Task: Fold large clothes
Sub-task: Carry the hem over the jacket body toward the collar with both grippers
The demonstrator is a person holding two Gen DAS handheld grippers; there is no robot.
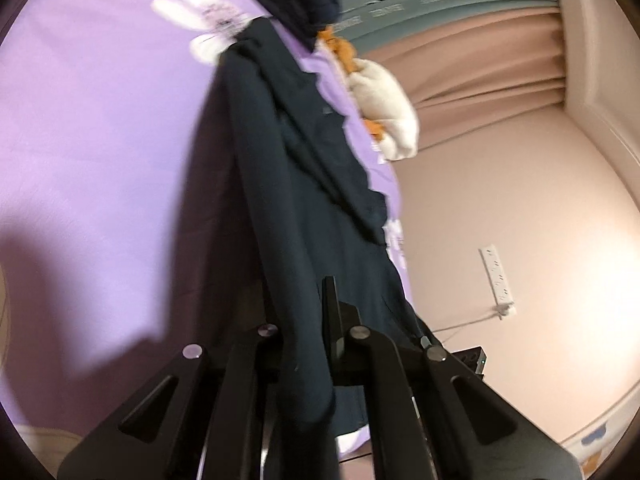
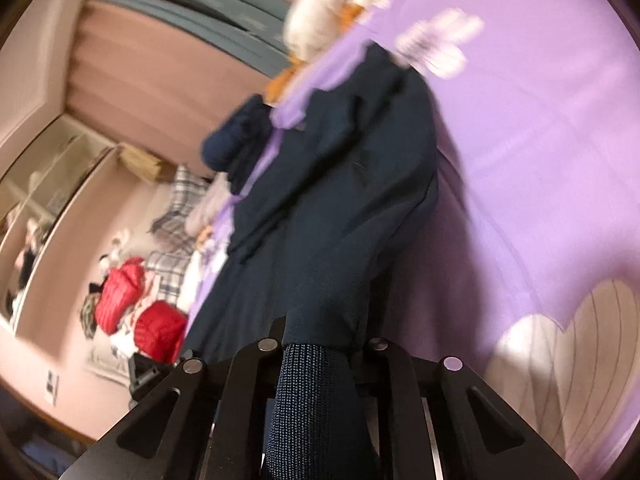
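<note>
Left wrist view: the left gripper (image 1: 316, 344) is closed on a fold of the dark navy garment (image 1: 304, 184), whose cloth passes between the black fingers (image 1: 330, 312) and runs ahead of them in a long band. To the gripper's left the lilac bedsheet (image 1: 100, 140) lies bare and wide; to its right the garment follows the bed's edge, beyond which is pink wall (image 1: 500, 184) with a white power strip (image 1: 498, 276). Farther ahead, a cream and orange plush toy (image 1: 384, 108) sits at that edge, curtains (image 1: 480, 64) behind it. Right wrist view, blurred: the right gripper (image 2: 324, 344) is clamped on a ribbed cuff or hem of the same garment (image 2: 340, 184), which rises bunched just ahead. Open lilac sheet (image 2: 540, 140) spreads to the gripper's right; to its left the bed edge drops to floor cluttered with red padded items (image 2: 140, 312) and checked cloth (image 2: 176, 216).
</note>
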